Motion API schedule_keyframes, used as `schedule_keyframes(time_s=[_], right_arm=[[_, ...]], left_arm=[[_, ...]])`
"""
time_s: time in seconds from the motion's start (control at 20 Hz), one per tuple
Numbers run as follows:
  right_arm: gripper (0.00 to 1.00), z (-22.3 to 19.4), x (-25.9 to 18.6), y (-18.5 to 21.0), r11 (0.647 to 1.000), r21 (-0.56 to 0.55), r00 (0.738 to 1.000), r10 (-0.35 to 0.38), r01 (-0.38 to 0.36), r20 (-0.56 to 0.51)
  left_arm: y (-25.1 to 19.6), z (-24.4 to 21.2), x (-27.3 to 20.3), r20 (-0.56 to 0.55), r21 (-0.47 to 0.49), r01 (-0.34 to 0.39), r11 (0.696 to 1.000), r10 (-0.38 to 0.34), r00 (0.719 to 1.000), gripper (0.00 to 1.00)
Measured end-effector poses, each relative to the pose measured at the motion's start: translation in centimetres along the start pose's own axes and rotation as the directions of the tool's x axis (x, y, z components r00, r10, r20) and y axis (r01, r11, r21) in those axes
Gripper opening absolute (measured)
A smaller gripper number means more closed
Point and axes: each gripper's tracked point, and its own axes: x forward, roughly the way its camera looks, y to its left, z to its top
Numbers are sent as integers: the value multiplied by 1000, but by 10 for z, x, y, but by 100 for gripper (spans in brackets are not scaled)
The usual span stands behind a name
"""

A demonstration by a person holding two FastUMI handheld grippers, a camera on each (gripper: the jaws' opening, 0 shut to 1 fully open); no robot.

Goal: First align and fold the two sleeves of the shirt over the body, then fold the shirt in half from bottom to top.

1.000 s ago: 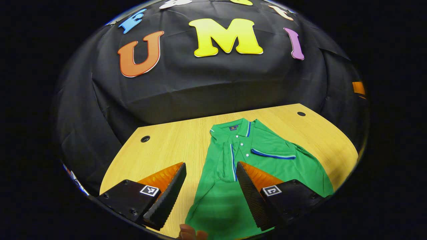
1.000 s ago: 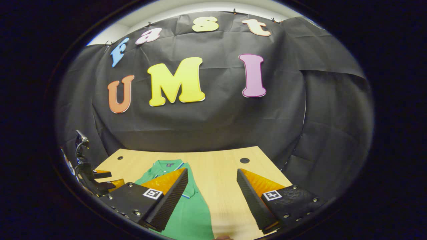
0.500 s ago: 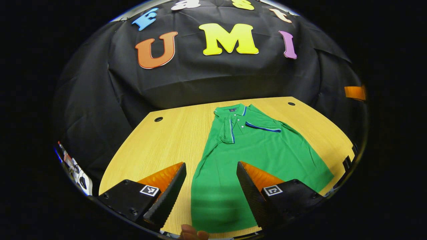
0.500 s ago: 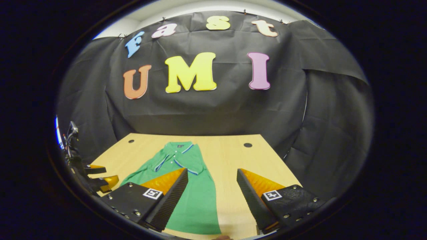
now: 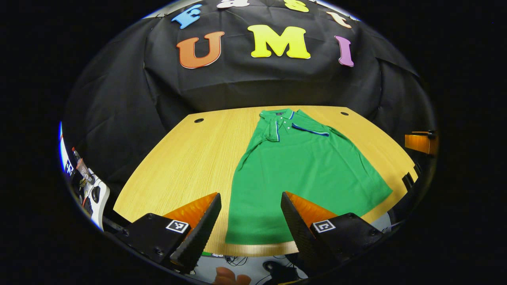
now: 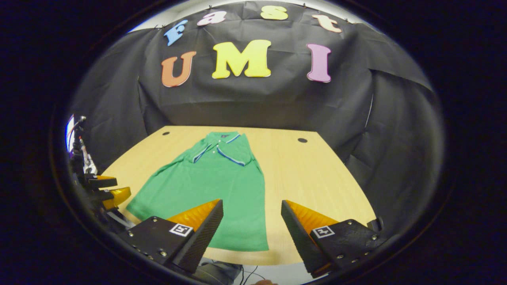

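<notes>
A green polo shirt (image 5: pixel 301 170) (image 6: pixel 214 186) lies flat on the wooden table (image 5: pixel 190 158), collar at the far end, hem near the front edge. Both short sleeves, edged in blue and white, lie folded over the chest (image 5: pixel 301 128). My left gripper (image 5: pixel 250 221) is open, held back over the table's front edge at the shirt's near left hem corner, touching nothing. My right gripper (image 6: pixel 252 227) is open too, above the front edge by the shirt's near right hem corner. In the right gripper view the left gripper (image 6: pixel 107 190) shows at the far left.
Two round cable holes (image 5: pixel 199 120) (image 5: pixel 344 113) mark the table's far corners. Black cloth hangs behind the table. Cables and floor show under the front edge (image 5: pixel 245 259). A person's fingertip (image 5: pixel 229 275) sits at the bottom of the left gripper view.
Both grippers have drawn back from over the shirt toward the table's front edge, so the whole shirt and its hem now show. Both stay open.
</notes>
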Motion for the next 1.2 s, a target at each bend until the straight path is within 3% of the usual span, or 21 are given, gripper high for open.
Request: schedule_keyframes(time_s=[0.3,0.8,1.2], right_arm=[[94,-48,5,13,999,12,995,34,-33,-93],[94,-126,36,-2,1000,-18,962,-5,0,-272],[96,-135,55,6,1000,14,949,14,-10,-314]], left_arm=[[-1,-38,1,-91,-10,-5,1000,4,996,97],[1,-77,16,-200,-66,-16,998,2,980,98],[-4,-79,31,-203,-84,-11,996,-6,979,98]])
